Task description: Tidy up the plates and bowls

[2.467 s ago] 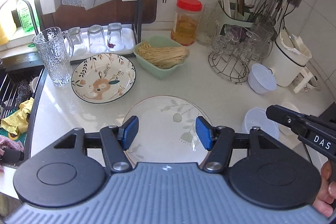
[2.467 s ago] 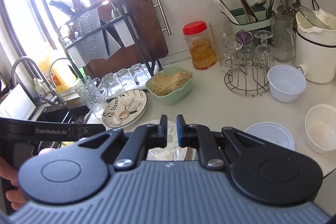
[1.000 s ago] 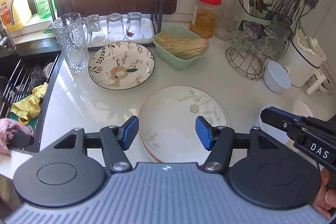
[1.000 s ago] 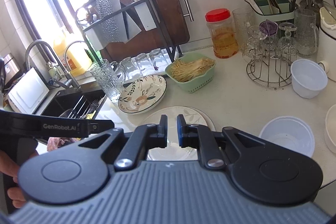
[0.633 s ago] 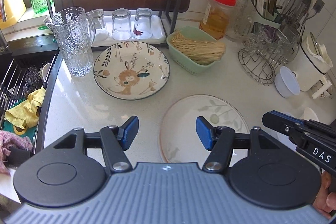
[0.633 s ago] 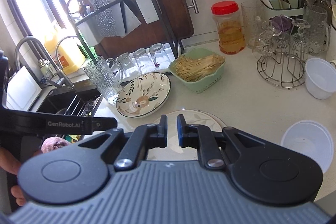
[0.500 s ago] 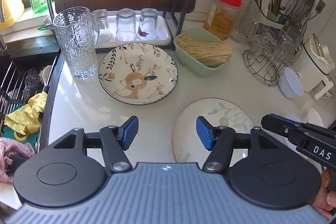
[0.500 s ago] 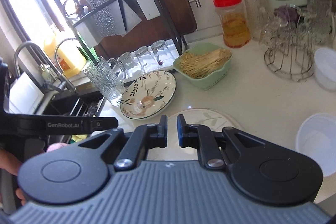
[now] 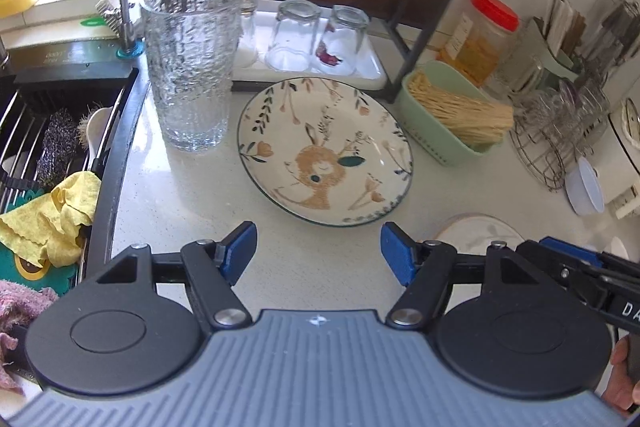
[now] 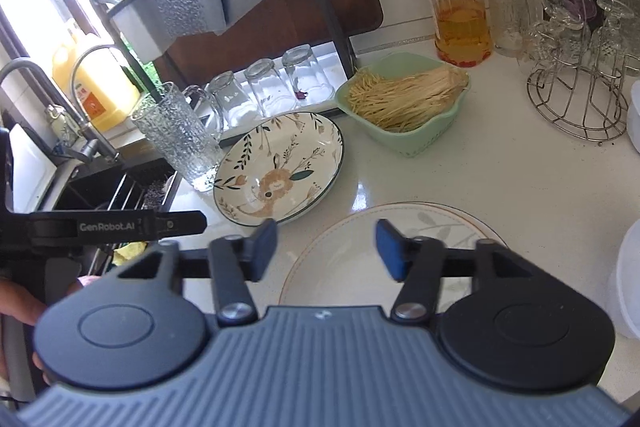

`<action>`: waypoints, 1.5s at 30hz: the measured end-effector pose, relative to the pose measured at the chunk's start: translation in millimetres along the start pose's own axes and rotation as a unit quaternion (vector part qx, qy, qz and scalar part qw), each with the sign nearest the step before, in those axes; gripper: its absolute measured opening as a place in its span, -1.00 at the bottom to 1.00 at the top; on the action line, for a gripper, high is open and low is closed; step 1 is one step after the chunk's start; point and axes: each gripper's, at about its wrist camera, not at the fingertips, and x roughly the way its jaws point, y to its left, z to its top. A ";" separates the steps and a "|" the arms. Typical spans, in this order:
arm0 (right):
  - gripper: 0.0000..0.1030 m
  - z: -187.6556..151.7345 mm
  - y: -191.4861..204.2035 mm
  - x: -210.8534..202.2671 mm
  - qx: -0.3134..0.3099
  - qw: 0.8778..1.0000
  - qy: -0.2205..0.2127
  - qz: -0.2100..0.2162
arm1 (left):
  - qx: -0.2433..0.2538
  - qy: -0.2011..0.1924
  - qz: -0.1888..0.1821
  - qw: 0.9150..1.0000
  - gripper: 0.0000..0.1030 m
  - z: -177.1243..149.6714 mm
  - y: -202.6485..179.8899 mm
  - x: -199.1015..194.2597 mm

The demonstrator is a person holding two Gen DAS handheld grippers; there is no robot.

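Observation:
A rabbit-patterned plate (image 9: 326,151) lies on the white counter, just ahead of my open, empty left gripper (image 9: 319,255). It also shows in the right wrist view (image 10: 280,169). A pale leaf-patterned plate (image 10: 384,251) lies under and ahead of my right gripper (image 10: 326,249), which is open and empty above its near rim. In the left wrist view only a part of this plate (image 9: 478,231) shows at the right. White bowls (image 9: 586,185) stand at the right, one at the edge of the right wrist view (image 10: 626,275).
A tall textured glass (image 9: 188,67) stands left of the rabbit plate, by the sink (image 9: 44,143). A green basket of noodles (image 10: 404,101), a red-lidded jar (image 10: 458,11), a wire glass rack (image 10: 576,83) and a tray of upturned glasses (image 9: 308,39) line the back.
My left gripper has moved left and forward, from the leaf plate to the rabbit plate. My right gripper has opened and moved closer over the leaf plate.

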 end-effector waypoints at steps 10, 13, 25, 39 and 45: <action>0.03 21.4 2.6 49.9 0.018 0.999 0.031 0.001 | -0.031 0.020 -0.011 0.999 0.35 22.5 33.8 45.1; -0.17 29.4 0.9 64.3 0.020 0.999 0.043 -0.001 | -0.043 0.025 -0.014 0.999 0.22 29.3 39.7 56.0; -0.46 64.5 -4.7 124.3 0.025 0.997 0.056 -0.043 | -0.089 0.036 0.008 0.995 -0.40 48.4 58.0 96.0; -0.81 75.9 -5.8 167.3 0.023 0.995 0.076 -0.060 | -0.064 0.017 0.037 0.997 -0.54 56.8 61.9 105.1; -0.83 80.7 -3.7 177.2 0.013 0.995 0.078 -0.063 | -0.102 0.012 0.030 0.994 -0.63 59.2 74.0 108.7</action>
